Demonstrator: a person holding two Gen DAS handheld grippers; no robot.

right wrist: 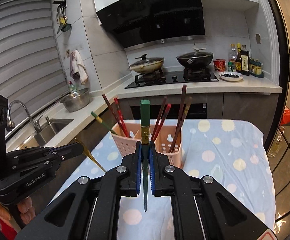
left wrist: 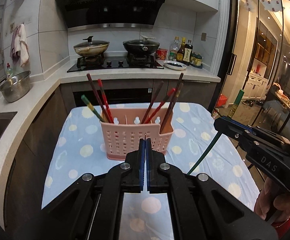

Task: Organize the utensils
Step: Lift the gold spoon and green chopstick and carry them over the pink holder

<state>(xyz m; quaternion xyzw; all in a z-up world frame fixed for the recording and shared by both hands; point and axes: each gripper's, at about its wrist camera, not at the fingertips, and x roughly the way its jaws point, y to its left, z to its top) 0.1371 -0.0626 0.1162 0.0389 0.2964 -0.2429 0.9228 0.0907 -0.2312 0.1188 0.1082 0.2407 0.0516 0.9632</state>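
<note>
perforated plastic caddy (left wrist: pixel 137 138), wrinkled cloth (left wrist: pixel 201 128)

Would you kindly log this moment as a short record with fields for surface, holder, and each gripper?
surface: table under a dotted blue cloth
holder: pink basket on the cloth, several chopsticks leaning inside
right gripper: shut on a green chopstick, thick end up
left gripper: shut on a thin gold stick
position: both grippers near the basket, above the cloth

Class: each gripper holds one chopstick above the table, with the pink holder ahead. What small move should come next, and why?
Probably carry the right gripper forward over the pink holder. It grips the green chopstick upright, thick end up, tip short of the holder. One green chopstick already leans in the holder's left section, so that suits it.
</note>
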